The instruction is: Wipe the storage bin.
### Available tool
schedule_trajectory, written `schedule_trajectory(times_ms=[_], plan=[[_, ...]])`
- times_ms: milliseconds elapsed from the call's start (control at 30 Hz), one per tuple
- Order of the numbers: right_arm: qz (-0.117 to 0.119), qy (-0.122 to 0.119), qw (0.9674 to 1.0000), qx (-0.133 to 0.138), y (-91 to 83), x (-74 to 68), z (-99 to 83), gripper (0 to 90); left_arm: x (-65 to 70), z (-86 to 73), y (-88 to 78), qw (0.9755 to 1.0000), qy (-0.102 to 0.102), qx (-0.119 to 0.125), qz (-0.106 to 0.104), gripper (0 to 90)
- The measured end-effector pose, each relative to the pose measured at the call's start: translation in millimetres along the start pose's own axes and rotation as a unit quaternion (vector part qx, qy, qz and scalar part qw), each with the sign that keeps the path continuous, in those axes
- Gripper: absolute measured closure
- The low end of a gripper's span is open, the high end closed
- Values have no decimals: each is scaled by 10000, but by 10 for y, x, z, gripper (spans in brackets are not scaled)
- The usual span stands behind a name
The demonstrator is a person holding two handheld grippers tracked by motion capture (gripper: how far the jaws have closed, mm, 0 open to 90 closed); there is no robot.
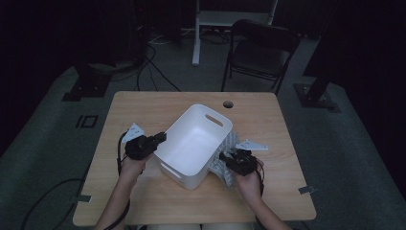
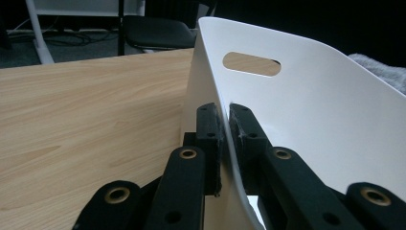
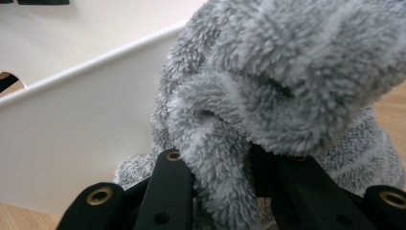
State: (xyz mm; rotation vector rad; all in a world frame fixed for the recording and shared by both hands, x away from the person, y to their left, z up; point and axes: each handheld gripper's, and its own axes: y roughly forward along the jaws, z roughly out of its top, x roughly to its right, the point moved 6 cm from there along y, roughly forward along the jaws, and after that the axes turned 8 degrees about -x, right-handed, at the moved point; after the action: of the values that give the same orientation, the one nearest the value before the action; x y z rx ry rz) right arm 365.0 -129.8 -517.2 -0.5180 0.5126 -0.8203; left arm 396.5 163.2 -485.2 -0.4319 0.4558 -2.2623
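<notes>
A white plastic bin [image 1: 194, 143] with handle slots stands in the middle of the wooden table [image 1: 143, 108]. My left gripper [image 1: 160, 138] is shut on the bin's left wall; in the left gripper view the jaws pinch the thin white rim [image 2: 225, 115], one inside and one outside. A grey fluffy cloth [image 1: 229, 155] lies against the bin's right side. My right gripper [image 1: 225, 157] is shut on a bunched fold of that cloth [image 3: 268, 96], which bulges over its jaws beside the bin wall [image 3: 76, 129].
A round cable hole [image 1: 228, 104] sits near the table's far edge. A black folding chair [image 1: 261, 50] and a white stand [image 1: 201, 24] are on the floor behind the table. Cables trail over the carpet at the left.
</notes>
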Motion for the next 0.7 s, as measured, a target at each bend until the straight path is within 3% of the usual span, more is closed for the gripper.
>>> schedule_trajectory(times_ms=[400, 533, 633, 700], plan=[[-84, 151, 9994, -315, 190, 122, -143, 754, 2, 1, 6, 10000, -43, 5, -28, 831], [-137, 166, 9979, -615, 327, 180, -249, 754, -1, -2, 7, 9999, -110, 34, -59, 825], [-12, 305, 9966, -764, 406, 224, -310, 754, 2, 2, 7, 10000, -48, 19, 22, 827], [-13, 253, 9963, -817, 391, 217, -296, 755, 5, 4, 6, 9999, -29, 18, 102, 828]])
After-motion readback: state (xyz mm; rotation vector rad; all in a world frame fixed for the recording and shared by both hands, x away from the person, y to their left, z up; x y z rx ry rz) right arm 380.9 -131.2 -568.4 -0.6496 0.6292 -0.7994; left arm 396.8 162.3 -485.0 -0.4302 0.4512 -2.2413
